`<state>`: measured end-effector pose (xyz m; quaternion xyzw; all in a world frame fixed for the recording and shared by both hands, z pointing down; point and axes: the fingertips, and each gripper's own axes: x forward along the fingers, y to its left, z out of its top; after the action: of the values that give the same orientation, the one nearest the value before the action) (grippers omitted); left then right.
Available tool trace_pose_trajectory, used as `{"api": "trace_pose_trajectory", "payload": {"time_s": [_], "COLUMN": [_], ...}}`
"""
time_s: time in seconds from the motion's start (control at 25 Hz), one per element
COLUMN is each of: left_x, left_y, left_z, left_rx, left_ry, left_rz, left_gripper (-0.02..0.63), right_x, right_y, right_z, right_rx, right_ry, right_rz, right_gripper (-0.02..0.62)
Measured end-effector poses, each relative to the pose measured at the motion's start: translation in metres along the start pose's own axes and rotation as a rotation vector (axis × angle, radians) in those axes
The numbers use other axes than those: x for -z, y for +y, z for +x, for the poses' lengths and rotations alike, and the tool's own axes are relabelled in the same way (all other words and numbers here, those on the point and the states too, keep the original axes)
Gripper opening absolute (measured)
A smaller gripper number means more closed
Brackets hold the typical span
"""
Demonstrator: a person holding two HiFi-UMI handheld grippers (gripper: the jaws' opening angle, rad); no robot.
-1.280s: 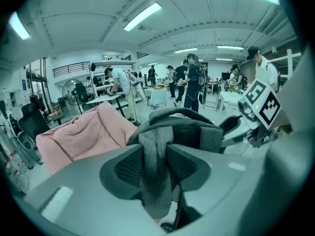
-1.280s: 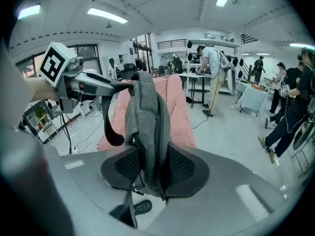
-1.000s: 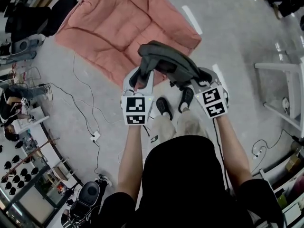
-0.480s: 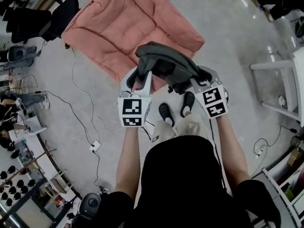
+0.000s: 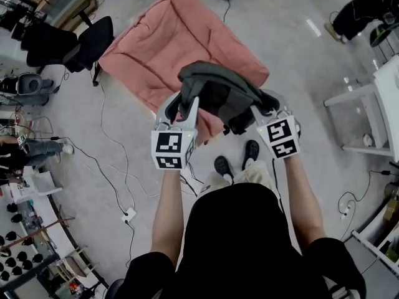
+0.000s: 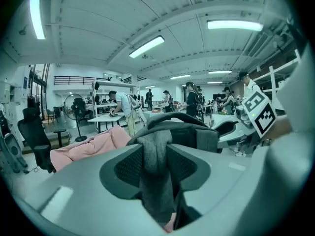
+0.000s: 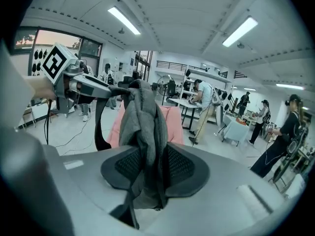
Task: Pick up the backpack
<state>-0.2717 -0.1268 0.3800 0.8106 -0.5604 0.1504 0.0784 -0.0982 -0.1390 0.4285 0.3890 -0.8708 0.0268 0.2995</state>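
Backpack [image 5: 218, 92] raised higher above pink cushion [image 5: 168, 48]; left gripper [image 6: 155, 168], right gripper [image 7: 147, 168] still clamping.

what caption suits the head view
Grey backpack clamped by left gripper and right gripper, held above a pink cushion.

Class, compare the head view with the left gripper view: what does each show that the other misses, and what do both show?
Head view only: the person's shoes and a floor power strip.
Left gripper view only: ceiling lights and people at tables.
Both: the backpack, the pink cushion, and the left gripper and right gripper, each shut on the backpack.
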Motion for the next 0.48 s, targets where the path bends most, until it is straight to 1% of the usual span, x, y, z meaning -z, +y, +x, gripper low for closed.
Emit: {"api": "trace_pose_trajectory", "payload": {"time_s": [0.2, 0.48], "left_x": [-0.036, -0.08], "left_y": [0.009, 0.025], "left_z": [-0.014, -0.034], "left_rx": [0.007, 0.003], "left_ry": [-0.077, -0.15], "left_rz": [0.016, 0.048], "left_gripper": [0.14, 0.14], "right_x": [-0.036, -0.088], "right_y": [-0.004, -0.006], "right_z": [-0.015, -0.034], "right_rx": [0.034, 0.077], "right_ry": [-0.053, -0.122], "right_rz": [-0.038, -0.079], "right_gripper": [0.14, 0.14]}}
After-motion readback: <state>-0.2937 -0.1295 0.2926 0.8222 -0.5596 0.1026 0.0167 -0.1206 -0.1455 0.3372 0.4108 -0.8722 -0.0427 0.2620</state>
